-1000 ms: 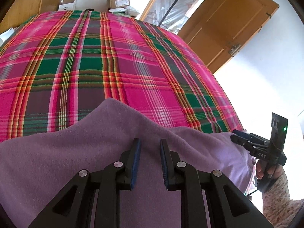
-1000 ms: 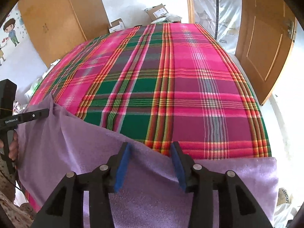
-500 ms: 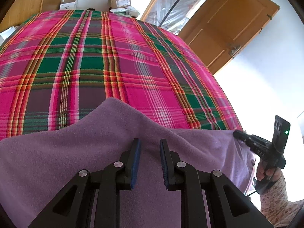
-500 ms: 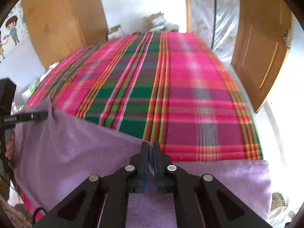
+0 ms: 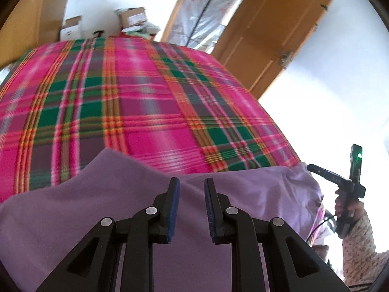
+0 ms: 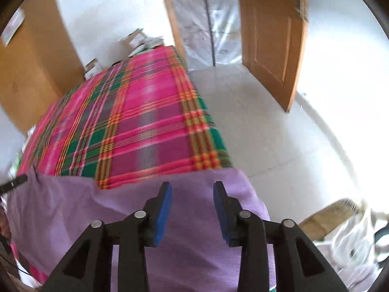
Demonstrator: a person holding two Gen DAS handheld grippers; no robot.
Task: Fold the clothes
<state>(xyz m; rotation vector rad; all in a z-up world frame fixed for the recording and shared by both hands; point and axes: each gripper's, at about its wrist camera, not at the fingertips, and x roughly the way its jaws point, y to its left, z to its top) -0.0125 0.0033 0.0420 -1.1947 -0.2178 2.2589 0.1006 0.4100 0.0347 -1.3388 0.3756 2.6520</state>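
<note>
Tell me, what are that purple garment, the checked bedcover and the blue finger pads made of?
Purple garment: probably fleece, matte and slightly fuzzy, no sheen. Plaid bedcover: woven cloth, likely cotton or wool blend, going by its dyed stripes. Blue pads: seemingly rubber or foam, dull and thick on black, plastic-looking fingers.

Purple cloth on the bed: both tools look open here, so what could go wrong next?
1. Neither the left tool nor the right tool grips the purple cloth. Its right side reaches the bed cover's corner beside the floor, so it might slide off.
2. Its far edge rises to a peak on the left and lies uneven, so a fold started now could come out crooked.
</note>
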